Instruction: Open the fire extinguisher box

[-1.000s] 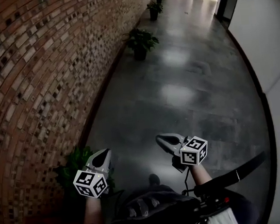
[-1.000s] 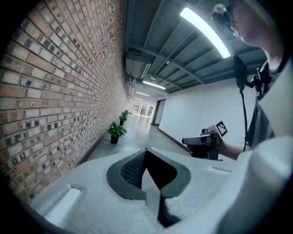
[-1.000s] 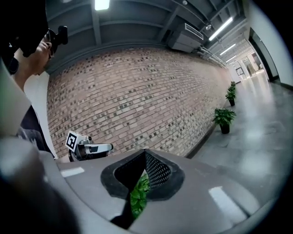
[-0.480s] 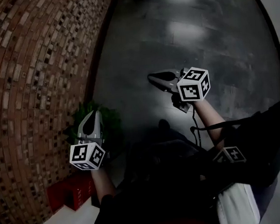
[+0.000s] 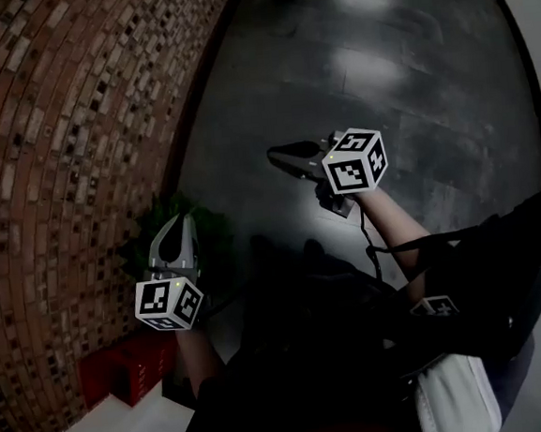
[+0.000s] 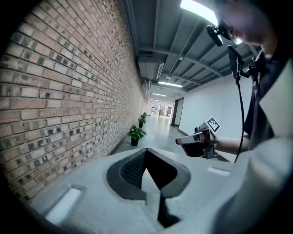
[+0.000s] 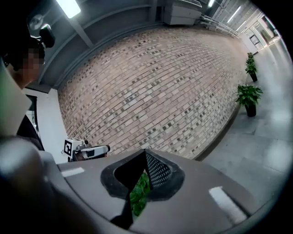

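Left gripper view: left gripper (image 6: 146,150) jaws were together, tips meeting, nothing btwn them; it pointed down the corridor along the brick wall (image 6: 59,91). Right gripper view: right gripper (image 7: 145,151) jaws also closed & empty, w/ leaves of a potted plant (image 7: 137,194) showing through the gap below the tips. Head view: red fire extinguisher box (image 5: 124,369) sat low at the wall's foot, lower left of frame, near the plant, well apart from both grippers.

Judgement: approach phase only, box untouched. To do it well:
- Face the box and lower both grippers.
- Find the door edge/latch (too dark to resolve here).
- Open jaws before contact.
- Pull along the hinge arc w/ one gripper.
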Tool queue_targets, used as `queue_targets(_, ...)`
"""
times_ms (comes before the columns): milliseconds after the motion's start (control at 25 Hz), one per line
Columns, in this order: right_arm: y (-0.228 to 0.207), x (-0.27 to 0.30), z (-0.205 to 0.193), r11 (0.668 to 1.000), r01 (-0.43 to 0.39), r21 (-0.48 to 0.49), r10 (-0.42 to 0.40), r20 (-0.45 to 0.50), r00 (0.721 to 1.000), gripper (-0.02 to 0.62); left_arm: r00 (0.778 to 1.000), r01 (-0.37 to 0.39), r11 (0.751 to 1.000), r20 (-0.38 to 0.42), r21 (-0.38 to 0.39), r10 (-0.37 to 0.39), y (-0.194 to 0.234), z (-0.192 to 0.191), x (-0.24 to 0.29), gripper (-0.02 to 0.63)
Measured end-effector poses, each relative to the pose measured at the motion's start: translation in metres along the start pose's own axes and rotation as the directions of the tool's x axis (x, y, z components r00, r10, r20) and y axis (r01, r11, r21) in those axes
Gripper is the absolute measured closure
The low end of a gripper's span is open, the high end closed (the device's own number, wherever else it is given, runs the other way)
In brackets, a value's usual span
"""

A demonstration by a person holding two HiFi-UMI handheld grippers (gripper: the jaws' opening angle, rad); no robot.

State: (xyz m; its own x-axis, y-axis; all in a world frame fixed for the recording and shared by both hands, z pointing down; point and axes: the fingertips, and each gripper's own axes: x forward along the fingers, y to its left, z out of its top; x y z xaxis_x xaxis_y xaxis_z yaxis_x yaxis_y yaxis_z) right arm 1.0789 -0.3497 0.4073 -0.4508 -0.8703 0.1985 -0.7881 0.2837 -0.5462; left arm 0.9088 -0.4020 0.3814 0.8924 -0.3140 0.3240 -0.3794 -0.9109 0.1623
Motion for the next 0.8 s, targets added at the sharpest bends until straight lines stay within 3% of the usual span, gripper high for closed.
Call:
queue_targets(200, 0.013, 0.048, 0.005, 1.0, 0.019, 0.006, -0.019, -0.021, 1.0, 0.594, 0.999, -0.019, 0.998, 0.03, -0.052, 0.021, 0.063, 0.003, -0.013, 0.603)
queue_targets(360, 0.04, 0.084, 0.035, 0.996, 0.005, -0.092, -0.011, -0.066, 0.998, 0.594, 0.994, 0.012, 0.996, 0.105, -0.087, -0.003, 0.099, 0.029, -0.008, 0.603)
queue_targets(560, 0.083, 0.138, 0.052, 0.985, -0.116, -0.125, 0.105, -0.09, 0.99, 0.594, 0.99, 0.076, 0.995, 0.122, -0.07, -0.067, 0.128, 0.03, -0.002, 0.603)
queue_targets(800, 0.12, 0.205, 0.042, 0.974, -0.176, -0.143, 0.153, -0.16, 0.975, 0.594, 0.989, 0.033, 0.993, 0.146, -0.111, -0.017, 0.19, 0.026, -0.025, 0.603)
